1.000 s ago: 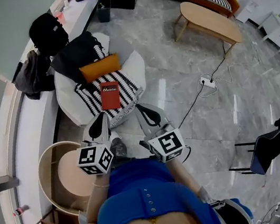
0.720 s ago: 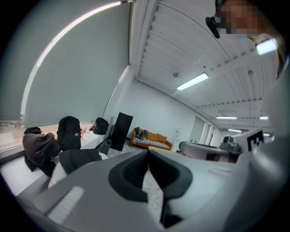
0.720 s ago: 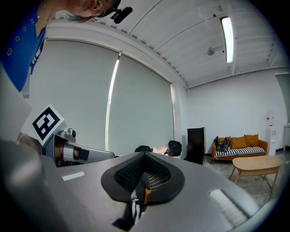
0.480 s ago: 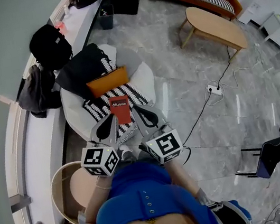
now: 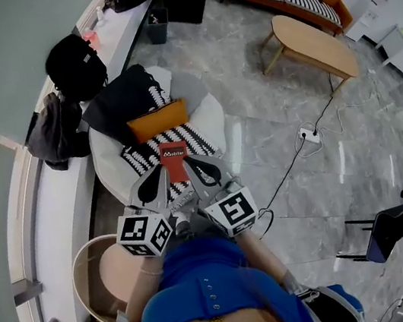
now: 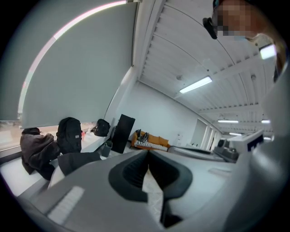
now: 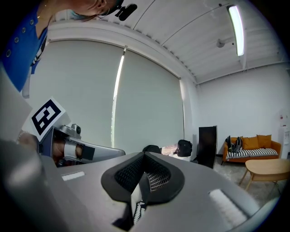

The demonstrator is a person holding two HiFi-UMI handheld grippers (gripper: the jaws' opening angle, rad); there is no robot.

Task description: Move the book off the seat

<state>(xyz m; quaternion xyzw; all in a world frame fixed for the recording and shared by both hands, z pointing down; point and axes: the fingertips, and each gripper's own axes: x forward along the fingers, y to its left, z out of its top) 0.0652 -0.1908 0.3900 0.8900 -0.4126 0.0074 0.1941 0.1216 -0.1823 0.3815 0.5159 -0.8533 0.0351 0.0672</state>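
Left tongs (image 5: 161, 176) and right tongs (image 5: 192, 169) are both closed tight, holding nothing. I'd open one wide first, then pinch the book (image 5: 173, 154) by its near edge off the seat (image 5: 210, 113).

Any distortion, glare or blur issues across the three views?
Head view: strong fisheye, window ledge bends into an arc; marble floor shows pale reflections. Left gripper view: black vignette corners, the left gripper soft up close. Right gripper view: ceiling light blown out.

My grey left tongs (image 5: 162, 172) and right tongs (image 5: 190, 166) flank a red book (image 5: 174, 158); beneath, a black-and-white striped cover (image 5: 141, 156); beyond, an orange pillow (image 5: 157, 120).
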